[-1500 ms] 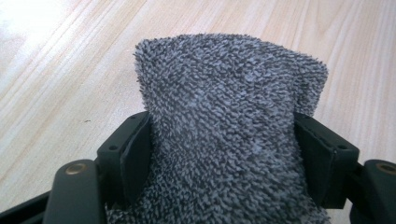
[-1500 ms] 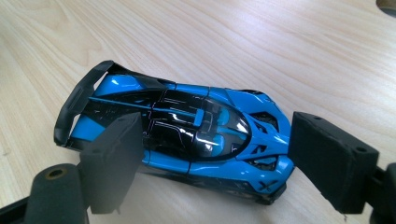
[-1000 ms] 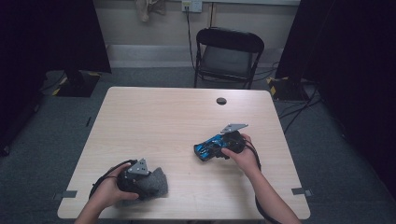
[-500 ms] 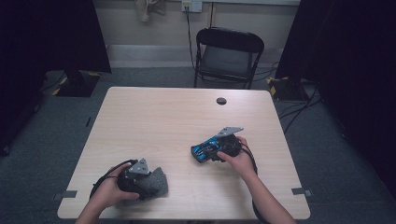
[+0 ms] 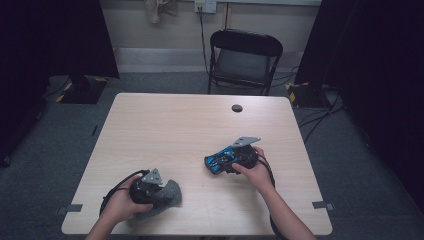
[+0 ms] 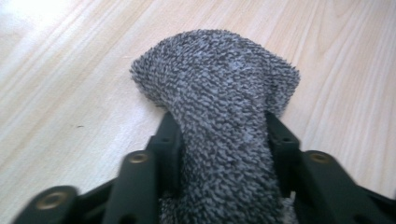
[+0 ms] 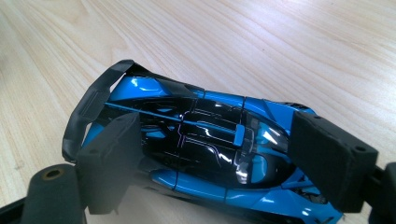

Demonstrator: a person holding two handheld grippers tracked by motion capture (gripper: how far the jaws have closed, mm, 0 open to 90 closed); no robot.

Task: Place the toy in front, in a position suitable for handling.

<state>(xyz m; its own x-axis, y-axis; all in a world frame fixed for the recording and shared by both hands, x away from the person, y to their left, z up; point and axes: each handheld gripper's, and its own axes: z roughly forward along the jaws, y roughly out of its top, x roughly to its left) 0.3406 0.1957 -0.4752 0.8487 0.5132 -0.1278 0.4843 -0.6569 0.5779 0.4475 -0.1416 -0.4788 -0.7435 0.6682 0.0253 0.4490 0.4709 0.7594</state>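
Two grippers are at work on the pale wooden table point(image 5: 165, 130), one thing each. The left gripper point(image 6: 219, 135), whose jaws have just been closing, now pinches a fuzzy grey knitted cloth point(image 6: 219, 93), which bulges out beyond its jaw tips and lies on the wood. The right gripper point(image 7: 219, 154) stands wide astride a glossy blue and black toy car point(image 7: 205, 149), one jaw at each end; whether its pads press I cannot tell. The step in hand looks like securing both things; next, I judge, each must be lifted level without slipping. From the high view the cloth point(image 5: 167, 195) looks shapeless, while the left gripper view shows the pinch itself.
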